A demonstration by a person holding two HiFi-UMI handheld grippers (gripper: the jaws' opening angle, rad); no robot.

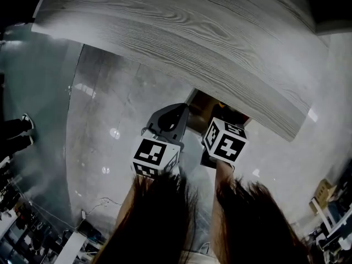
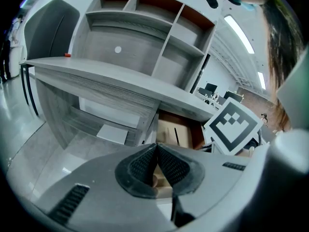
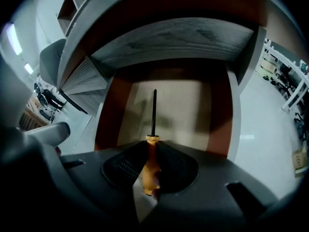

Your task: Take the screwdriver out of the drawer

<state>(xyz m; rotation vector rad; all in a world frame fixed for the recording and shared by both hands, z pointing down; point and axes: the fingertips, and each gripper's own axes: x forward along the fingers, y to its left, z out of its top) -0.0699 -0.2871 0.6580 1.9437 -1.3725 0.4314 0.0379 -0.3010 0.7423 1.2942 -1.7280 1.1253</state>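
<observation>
The screwdriver has an orange handle and a thin black shaft pointing into the open drawer, which has a beige bottom and brown walls. My right gripper is shut on the handle, just in front of the drawer. In the head view the drawer shows under the grey wooden desk top, and the right gripper's marker cube is at its mouth. My left gripper hovers left of the drawer; its jaws are shut with nothing between them. The drawer lies ahead of it.
A grey shelf unit stands on the desk and a grey chair is at the left. Glossy grey floor lies below. A person's shoes are at the far left, and boxes at the right.
</observation>
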